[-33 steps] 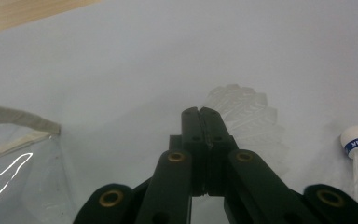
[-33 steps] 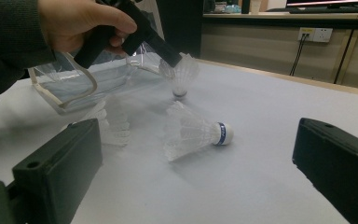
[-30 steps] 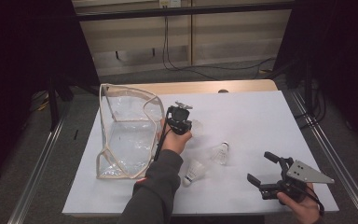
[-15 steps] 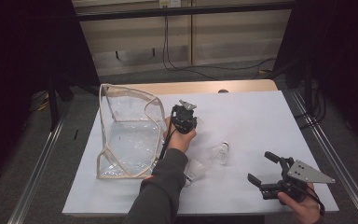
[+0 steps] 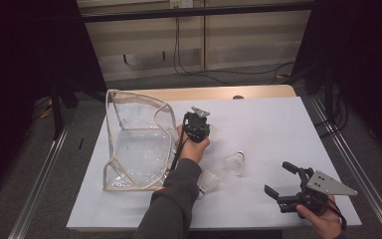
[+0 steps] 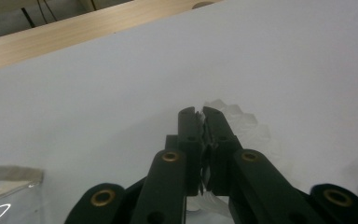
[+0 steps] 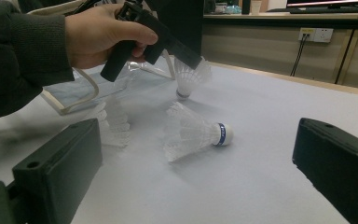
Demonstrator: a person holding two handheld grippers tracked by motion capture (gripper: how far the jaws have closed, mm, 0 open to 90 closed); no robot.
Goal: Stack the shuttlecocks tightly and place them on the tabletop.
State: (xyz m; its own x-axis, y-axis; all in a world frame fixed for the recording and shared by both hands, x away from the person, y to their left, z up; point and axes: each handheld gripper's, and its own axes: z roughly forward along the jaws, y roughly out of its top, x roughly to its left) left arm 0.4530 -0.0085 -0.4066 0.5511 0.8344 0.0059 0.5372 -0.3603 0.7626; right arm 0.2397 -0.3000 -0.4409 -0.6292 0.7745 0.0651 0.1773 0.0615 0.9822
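My left gripper (image 6: 198,114) is shut on the feather skirt of a white shuttlecock (image 6: 249,128); its jaws have just closed further on it. In the right gripper view that shuttlecock (image 7: 192,77) stands cork down on the white table under the left gripper (image 7: 196,59). From above, the left gripper (image 5: 205,130) sits just right of a clear pouch (image 5: 137,144) with beige trim. A second shuttlecock (image 5: 235,163) with a blue band lies on its side, and a third (image 5: 206,181) rests beside the left sleeve. My right gripper (image 5: 279,178) hovers open at the front right, its jaws framing the lying shuttlecock (image 7: 196,133).
The white table top (image 5: 273,124) ends in a wooden strip (image 5: 204,93) at the far edge. The pouch stands open on the left half. Metal rails (image 5: 350,164) run along both sides of the table, and cables hang on the far wall.
The left hand and its gripper have drifted slightly to the right, away from the pouch. The right gripper has kept still.
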